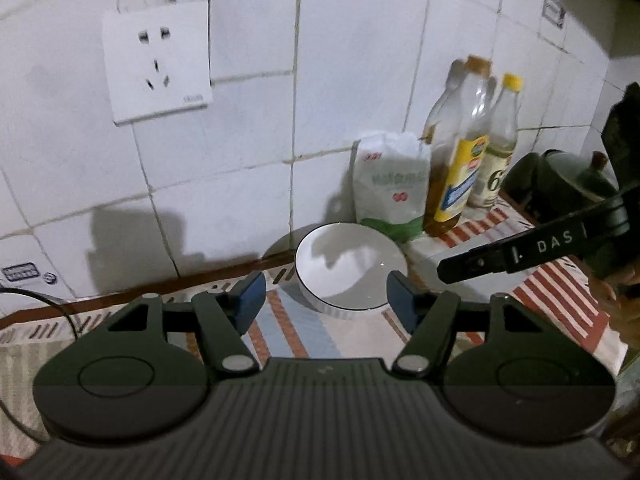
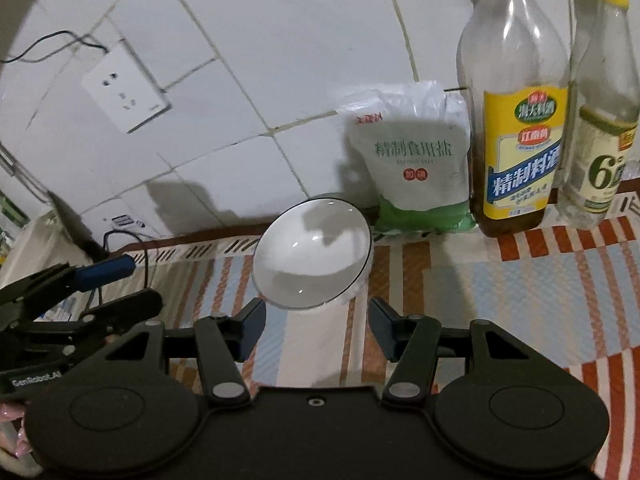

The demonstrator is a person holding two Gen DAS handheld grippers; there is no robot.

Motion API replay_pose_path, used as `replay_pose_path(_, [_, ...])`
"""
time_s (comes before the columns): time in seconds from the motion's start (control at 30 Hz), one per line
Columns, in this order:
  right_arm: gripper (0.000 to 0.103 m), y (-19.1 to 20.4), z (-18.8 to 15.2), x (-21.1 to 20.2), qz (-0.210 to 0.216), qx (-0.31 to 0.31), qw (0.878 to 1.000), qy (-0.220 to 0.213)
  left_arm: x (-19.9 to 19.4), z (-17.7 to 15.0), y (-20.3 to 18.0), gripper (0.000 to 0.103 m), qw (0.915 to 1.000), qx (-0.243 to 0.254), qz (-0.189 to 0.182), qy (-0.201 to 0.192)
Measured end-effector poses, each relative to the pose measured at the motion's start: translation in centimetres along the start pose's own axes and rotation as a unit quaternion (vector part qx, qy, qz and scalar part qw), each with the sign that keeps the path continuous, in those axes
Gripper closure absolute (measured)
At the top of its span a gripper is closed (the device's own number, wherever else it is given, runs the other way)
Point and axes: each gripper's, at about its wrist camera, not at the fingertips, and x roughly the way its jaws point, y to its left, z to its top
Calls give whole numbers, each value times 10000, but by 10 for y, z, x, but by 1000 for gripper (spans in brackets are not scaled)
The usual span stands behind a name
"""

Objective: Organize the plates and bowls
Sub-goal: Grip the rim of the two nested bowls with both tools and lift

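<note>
Left wrist: faces the tiled wall, near
Right wrist: same wall, seemingly nearer
Shared: bowl (image 1: 351, 270) (image 2: 312, 254), bottles, salt bag

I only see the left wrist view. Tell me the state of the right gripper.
Observer: The right gripper is open and empty, with the bowl just ahead of it.
Operator: Read me the bag behind the bowl.
Observer: The bag is printed "refined edible salt" in Chinese.
Operator: Now the tall bottle.
Observer: The bottle has a yellow label that reads "cooking wine".
</note>
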Motion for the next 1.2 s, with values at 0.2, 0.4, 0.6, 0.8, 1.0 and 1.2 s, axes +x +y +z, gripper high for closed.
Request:
replay_pose_path(0.2, [41, -16, 9, 35, -54, 176, 9997, 190, 52, -3, 17, 44, 9988, -403, -13, 286])
replay_pose_path(0.4, [41, -29, 15, 63, -89, 226, 9993, 274, 89, -8, 29, 58, 9967, -610, -30, 535])
replay_pose_path(0.6, [58, -37, 14, 87, 126, 192, 9991, 343, 114, -14, 39, 81, 9932, -855, -272, 736])
replay_pose_path(0.8, [74, -38, 8, 91, 259, 5, 9995, 200, 113, -19, 26, 87, 9964, -530, -168, 637])
replay_pose_path(1.0, [75, -38, 10, 95, 202, 37, 9996, 197, 116, -18, 29, 87, 9957, -649, -175, 640])
replay_pose_path(1.2, [87, -43, 6, 94, 113, 414, 9986, 321, 99, -20, 16, 88, 9985, -286, -248, 396])
